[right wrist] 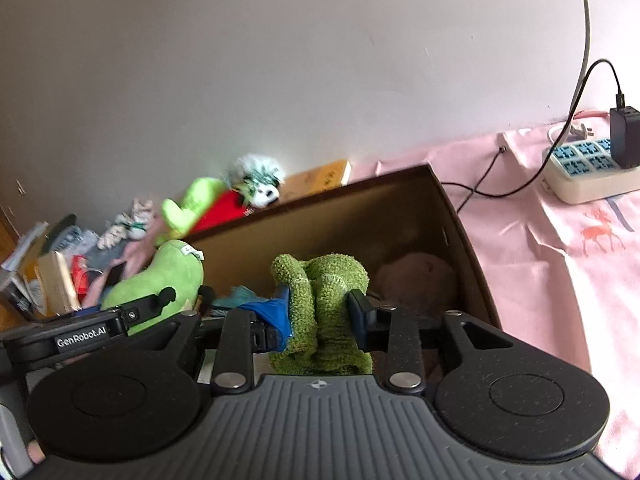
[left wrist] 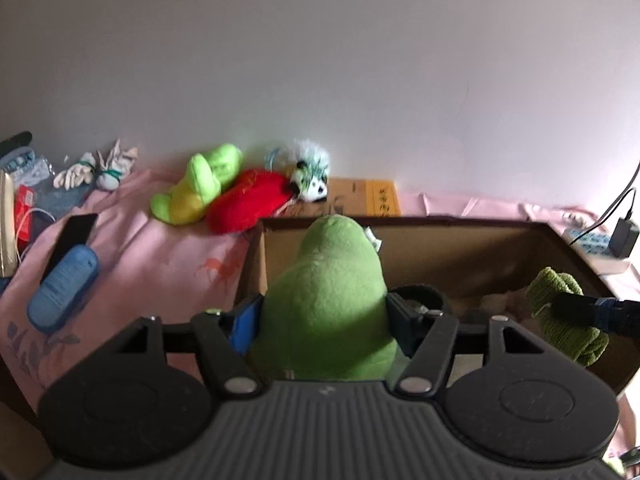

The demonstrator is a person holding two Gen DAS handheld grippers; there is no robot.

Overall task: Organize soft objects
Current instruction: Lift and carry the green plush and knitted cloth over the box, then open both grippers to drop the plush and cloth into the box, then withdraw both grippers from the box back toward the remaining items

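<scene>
My left gripper [left wrist: 324, 316] is shut on a smooth green plush toy [left wrist: 328, 292] and holds it over the left part of an open cardboard box [left wrist: 460, 248]. My right gripper [right wrist: 320, 312] is shut on a fuzzy green knitted cloth [right wrist: 324, 292] above the box [right wrist: 452, 216]; that cloth also shows in the left wrist view [left wrist: 560, 312]. The green plush shows at the left of the right wrist view [right wrist: 160, 276]. On the pink sheet behind the box lie a lime-yellow plush [left wrist: 200, 188], a red plush [left wrist: 248, 200] and a white-green fluffy toy [left wrist: 312, 172].
A pinkish soft item [right wrist: 416, 276] lies inside the box. A blue case [left wrist: 64, 288], a black phone [left wrist: 74, 236] and small clutter [left wrist: 24, 196] are at the left. A power strip with charger [right wrist: 592, 164] and cables sits at the right. A white wall is behind.
</scene>
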